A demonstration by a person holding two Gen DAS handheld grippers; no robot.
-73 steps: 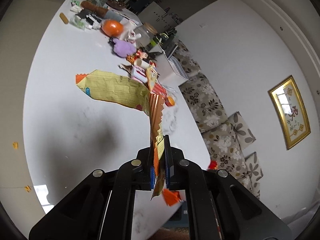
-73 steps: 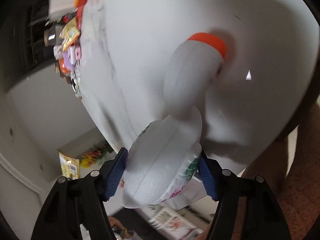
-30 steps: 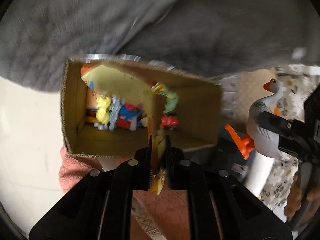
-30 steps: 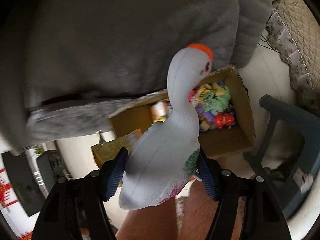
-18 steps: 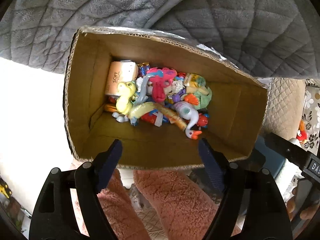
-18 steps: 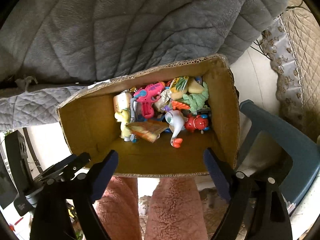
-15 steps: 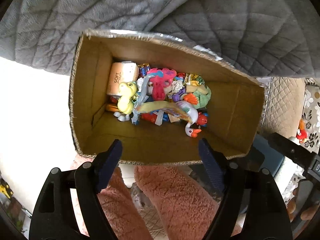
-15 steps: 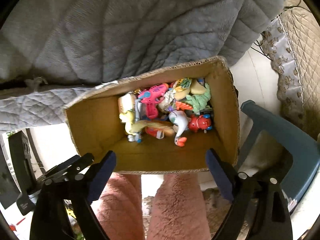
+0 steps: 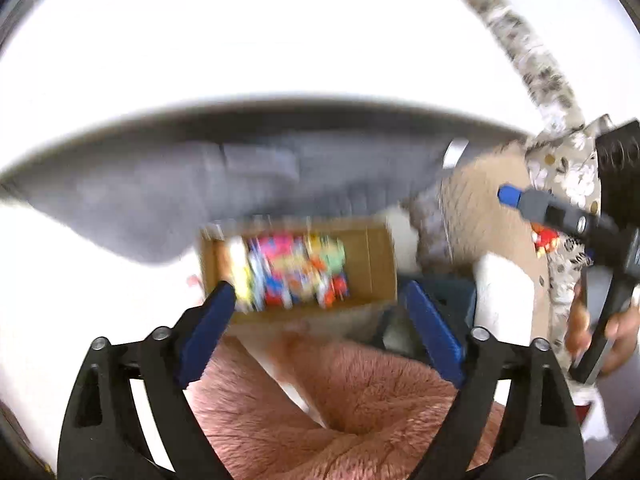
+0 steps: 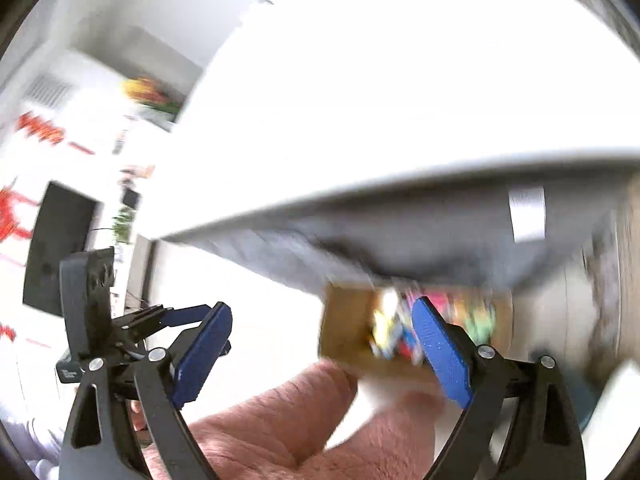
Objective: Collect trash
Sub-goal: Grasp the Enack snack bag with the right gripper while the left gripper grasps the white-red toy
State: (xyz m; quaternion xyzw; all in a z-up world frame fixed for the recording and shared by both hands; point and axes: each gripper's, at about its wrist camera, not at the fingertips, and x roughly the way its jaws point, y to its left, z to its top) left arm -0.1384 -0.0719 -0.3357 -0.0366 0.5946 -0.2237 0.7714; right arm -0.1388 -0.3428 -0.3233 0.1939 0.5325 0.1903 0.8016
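A cardboard box (image 9: 380, 256) full of colourful toys and wrappers sits on the floor below the table edge; it is motion-blurred. It also shows in the right wrist view (image 10: 344, 332). My left gripper (image 9: 318, 300) is open and empty, above and in front of the box. My right gripper (image 10: 322, 316) is open and empty, also above the box. The right gripper shows at the right edge of the left wrist view (image 9: 560, 216), and the left gripper at the left of the right wrist view (image 10: 120, 328).
A white table top (image 9: 280, 40) fills the upper view, with a grey quilted cloth (image 9: 160, 196) hanging under its edge. Pink fuzzy trouser legs (image 9: 340, 412) are below the grippers. A floral sofa (image 9: 568, 160) and a dark blue stool (image 9: 440, 292) stand at the right.
Both grippers held items a second ago, a wrapper and a goose toy, and let them drop into the box. Both have since risen and tilted up, bringing the table top into view.
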